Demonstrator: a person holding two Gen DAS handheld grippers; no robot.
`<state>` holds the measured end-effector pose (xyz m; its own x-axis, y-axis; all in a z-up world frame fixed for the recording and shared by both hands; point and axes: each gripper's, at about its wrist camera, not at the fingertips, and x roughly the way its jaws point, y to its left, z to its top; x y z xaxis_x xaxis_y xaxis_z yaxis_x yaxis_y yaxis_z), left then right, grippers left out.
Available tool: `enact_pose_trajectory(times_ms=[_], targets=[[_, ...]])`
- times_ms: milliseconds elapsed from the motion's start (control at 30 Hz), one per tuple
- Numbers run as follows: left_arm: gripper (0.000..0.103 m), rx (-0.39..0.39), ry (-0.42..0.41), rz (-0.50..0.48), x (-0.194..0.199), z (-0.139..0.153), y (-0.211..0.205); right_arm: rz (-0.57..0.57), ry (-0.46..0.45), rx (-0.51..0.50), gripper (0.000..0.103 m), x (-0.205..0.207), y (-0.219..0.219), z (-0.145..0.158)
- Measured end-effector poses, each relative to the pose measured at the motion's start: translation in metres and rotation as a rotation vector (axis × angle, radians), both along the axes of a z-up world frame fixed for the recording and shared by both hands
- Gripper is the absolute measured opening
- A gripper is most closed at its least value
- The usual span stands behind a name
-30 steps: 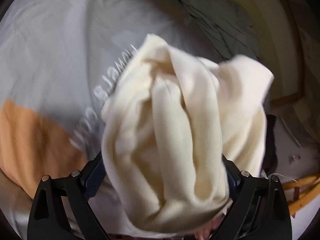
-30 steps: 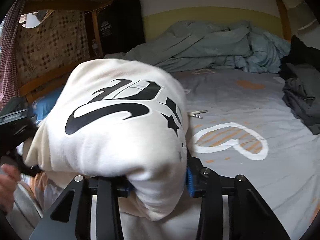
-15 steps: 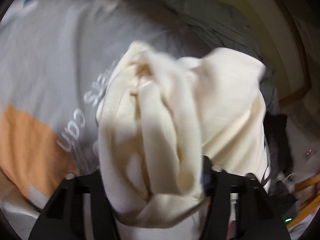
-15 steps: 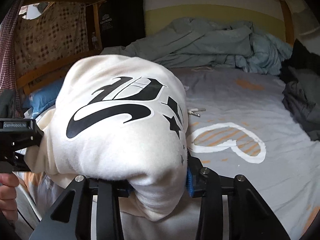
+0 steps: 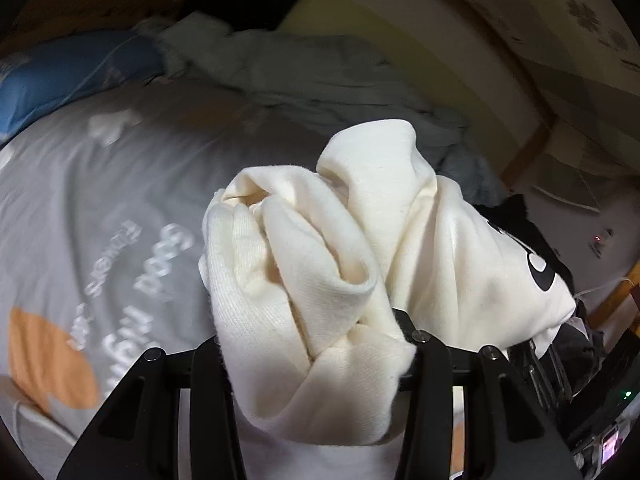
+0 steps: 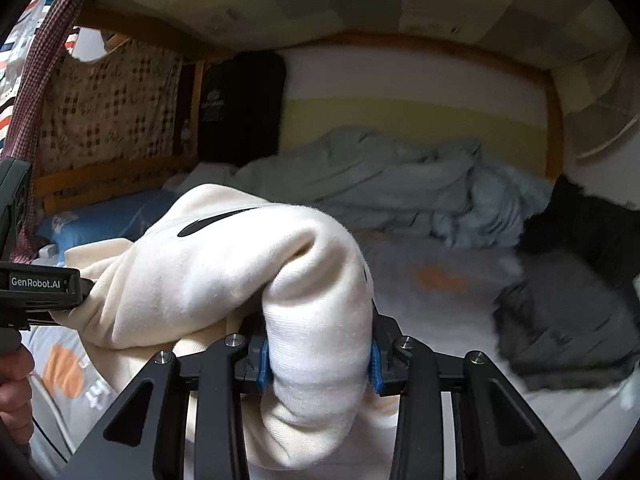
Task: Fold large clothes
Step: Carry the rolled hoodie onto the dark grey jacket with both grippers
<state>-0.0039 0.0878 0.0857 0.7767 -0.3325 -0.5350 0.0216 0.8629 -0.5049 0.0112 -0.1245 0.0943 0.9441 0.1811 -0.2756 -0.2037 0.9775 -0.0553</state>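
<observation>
- Slip risk: both tools pinch thick bunched wads, not a clean hem or seam; a sharp shake to spread it could pull 1 wad free and drop that side onto the bed (image 6: 452, 300).
- Uneven fold risk: you can't tell which part of the garment each tool has (cuff, hem, sleeve?), so laying it down as is would likely give a twisted, lopsided fold.
- Snag risk: crumpled blue-grey duvet (image 6: 380, 176) at 12 o'clock and dark clothes pile (image 6: 576, 300) at 3 o'clock in the right wrist view; a wide swing could drag the garment into either.
- Left tool (image 5: 316, 354): jaws closing, cream sweatshirt (image 5: 320, 264) wadded between them, fabric bulging over both fingers; gripping it.
- Right tool (image 6: 318, 356): jaws narrowing slightly, blue pads pressed on a ribbed roll of the same sweatshirt (image 6: 224, 272); gripping it.
- Sweatshirt sits dead centre in both views, rising from 6 o'clock toward 12, seemingly held off the grey printed sheet (image 5: 80, 208), slung between the 2 tools.
- Black logo print shows at 3 o'clock in the left view and 11 o'clock in the right view, on top of the drape.
- Left tool body shows at 9 o'clock in the right view, its tip at the sweatshirt edge; your hand (image 6: 14, 388) is at 8 o'clock.
- Judgement: fold not started, garment bunched; spread it flat first.
</observation>
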Motion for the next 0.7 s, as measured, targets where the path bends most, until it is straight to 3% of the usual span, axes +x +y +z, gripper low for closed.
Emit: enact_pose_trajectory(times_ms=[167, 433, 600, 667, 700], targets=[[0.044, 0.024, -0.122, -0.066, 0.025, 0.031, -0.053, -0.062, -0.107, -0.024, 0.038, -0.002, -0.046, 0.035], [0.044, -0.012, -0.339, -0.291, 0.088, 0.068, -0.189, -0.267, -0.292, -0.086, 0.038, 0.01, -0.17, 0.08], [0.044, -0.063, -0.438, -0.394, 0.131, 0.068, -0.288, -0.408, -0.404, -0.126, 0.038, 0.023, -0.252, 0.081], [0.044, -0.043, -0.459, -0.412, 0.149, 0.055, -0.326, -0.48, -0.464, -0.158, 0.039, 0.038, -0.282, 0.066], [0.044, -0.026, -0.451, -0.42, 0.157, 0.045, -0.343, -0.518, -0.444, -0.157, 0.039, 0.05, -0.301, 0.056]])
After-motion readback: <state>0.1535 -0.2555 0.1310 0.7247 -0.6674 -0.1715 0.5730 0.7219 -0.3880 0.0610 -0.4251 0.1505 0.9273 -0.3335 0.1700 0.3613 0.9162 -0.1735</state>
